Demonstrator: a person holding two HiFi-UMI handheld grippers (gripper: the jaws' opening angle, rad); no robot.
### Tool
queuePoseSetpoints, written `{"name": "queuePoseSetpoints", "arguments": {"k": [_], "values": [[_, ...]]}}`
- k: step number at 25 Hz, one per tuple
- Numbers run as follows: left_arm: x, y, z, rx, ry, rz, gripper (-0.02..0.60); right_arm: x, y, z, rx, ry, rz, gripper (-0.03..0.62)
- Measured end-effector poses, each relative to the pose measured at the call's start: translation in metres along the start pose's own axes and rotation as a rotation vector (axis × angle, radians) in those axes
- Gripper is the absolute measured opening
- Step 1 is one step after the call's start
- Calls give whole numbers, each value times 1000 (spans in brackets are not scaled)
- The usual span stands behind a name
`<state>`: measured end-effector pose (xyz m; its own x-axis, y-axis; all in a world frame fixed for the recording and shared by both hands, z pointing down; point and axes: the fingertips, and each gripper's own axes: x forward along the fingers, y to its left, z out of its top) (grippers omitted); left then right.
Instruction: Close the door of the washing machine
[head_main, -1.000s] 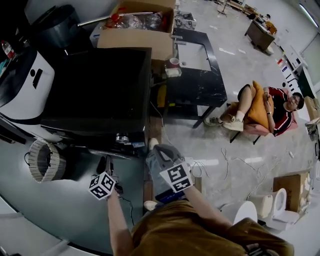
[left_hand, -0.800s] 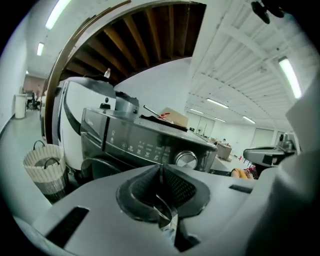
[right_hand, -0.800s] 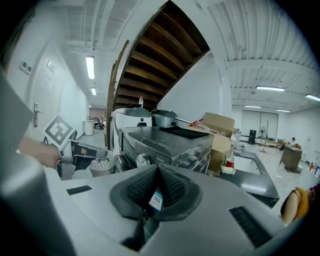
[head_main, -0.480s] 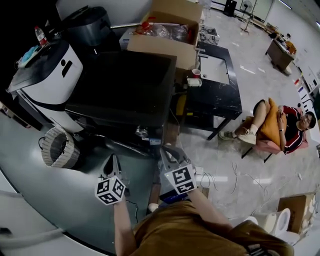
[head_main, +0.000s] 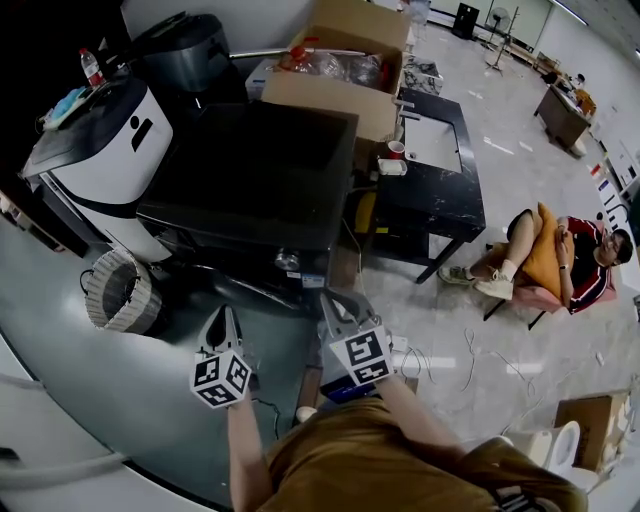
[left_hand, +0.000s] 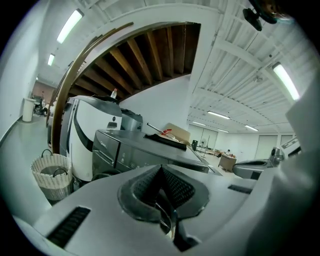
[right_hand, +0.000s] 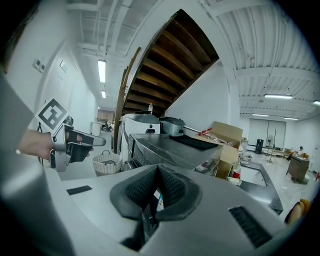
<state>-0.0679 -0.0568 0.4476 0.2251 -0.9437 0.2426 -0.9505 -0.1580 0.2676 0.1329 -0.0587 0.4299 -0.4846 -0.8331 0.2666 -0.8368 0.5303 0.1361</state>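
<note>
A person in a brown top (head_main: 375, 460) faces a dark washing machine (head_main: 250, 170) with a handheld gripper in each hand, both pointing at its front and clear of it. The left gripper (head_main: 223, 318) has its jaws pressed together on nothing. The right gripper (head_main: 338, 300) also has its pads closed and empty in its own view. From above, the machine's top hides its front and the door cannot be seen. In both gripper views the gripper's own body cuts off the lower front panel, so whether the door is closed cannot be told. A wicker basket (head_main: 120, 292) stands left of the machine, below a white appliance (head_main: 105, 150).
</note>
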Motion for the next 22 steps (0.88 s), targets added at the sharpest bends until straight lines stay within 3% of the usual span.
{"name": "queuePoseSetpoints", "arguments": {"k": [22], "values": [[-4,5,-3,-23,-2,20,25,2,9,3,-18,-7,35,12]]}}
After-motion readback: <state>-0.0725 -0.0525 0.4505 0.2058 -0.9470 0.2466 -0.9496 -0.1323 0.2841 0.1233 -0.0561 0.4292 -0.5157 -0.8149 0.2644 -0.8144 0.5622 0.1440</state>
